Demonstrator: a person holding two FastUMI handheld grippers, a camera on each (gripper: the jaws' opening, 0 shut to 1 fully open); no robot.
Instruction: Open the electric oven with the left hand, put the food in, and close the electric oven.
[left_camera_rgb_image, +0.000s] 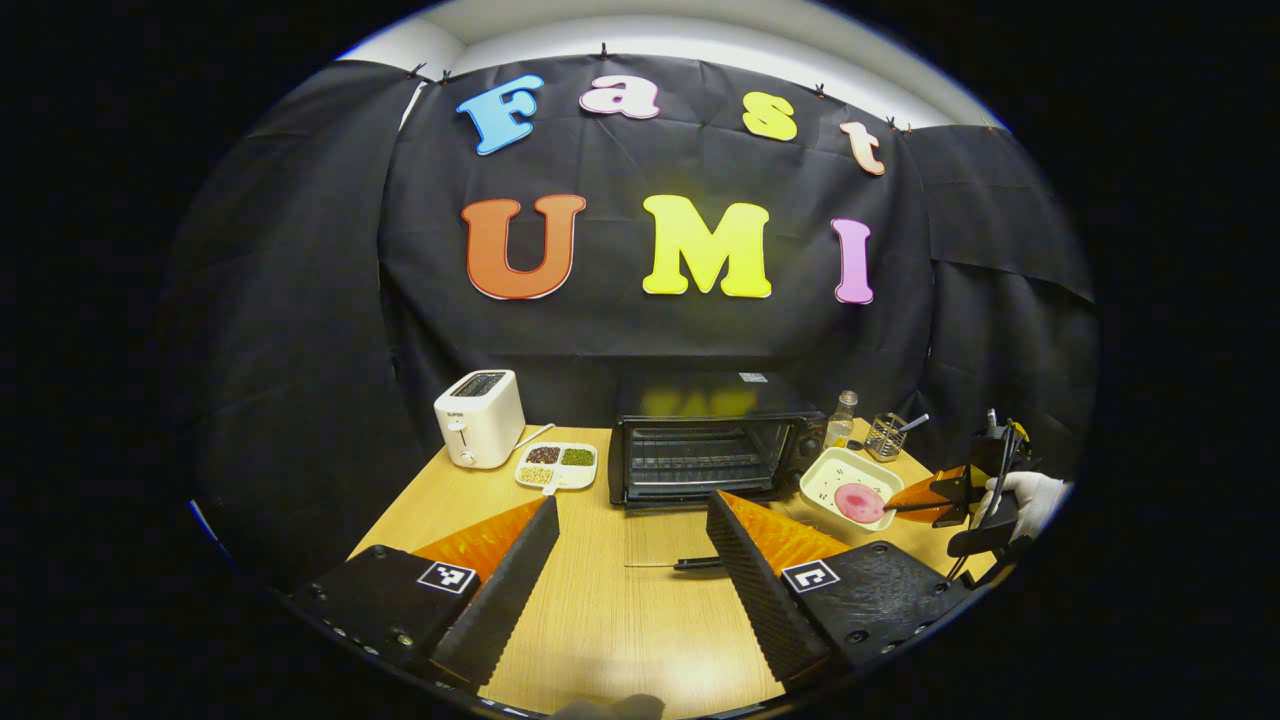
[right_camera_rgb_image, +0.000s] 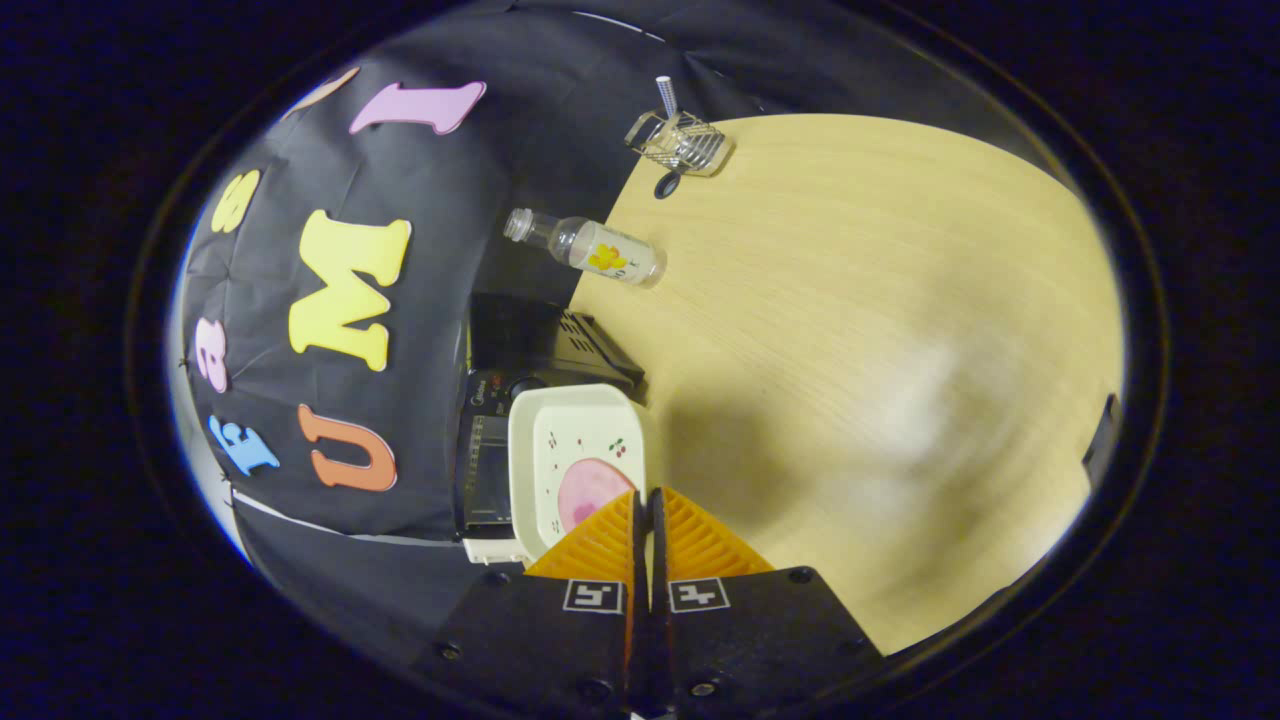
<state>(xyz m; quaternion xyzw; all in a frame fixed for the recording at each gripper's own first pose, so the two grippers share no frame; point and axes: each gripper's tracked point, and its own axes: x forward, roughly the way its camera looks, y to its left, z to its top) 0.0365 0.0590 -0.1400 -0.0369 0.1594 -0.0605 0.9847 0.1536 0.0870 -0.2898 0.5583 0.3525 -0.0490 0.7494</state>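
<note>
The black electric oven (left_camera_rgb_image: 700, 455) stands at the back of the table, and its glass door (left_camera_rgb_image: 660, 535) lies open and flat toward me, handle (left_camera_rgb_image: 697, 563) at the near edge. My left gripper (left_camera_rgb_image: 632, 505) is open just above the door, nothing between its fingers. Right of the oven is a white dish (left_camera_rgb_image: 830, 475) holding a round pink food (left_camera_rgb_image: 860, 502). My right gripper (left_camera_rgb_image: 935, 495), held by a gloved hand (left_camera_rgb_image: 1035, 492), is shut on the dish's rim. In the right gripper view that gripper (right_camera_rgb_image: 647, 497) pinches the dish (right_camera_rgb_image: 575, 430) beside the food (right_camera_rgb_image: 588, 492), with the oven (right_camera_rgb_image: 500, 420) behind.
A white toaster (left_camera_rgb_image: 480, 418) and a divided plate of beans (left_camera_rgb_image: 557, 465) sit left of the oven. A small clear bottle (right_camera_rgb_image: 590, 245) and a wire holder (right_camera_rgb_image: 680, 140) stand behind the dish. The wooden tabletop (right_camera_rgb_image: 880, 330) spreads wide on the right.
</note>
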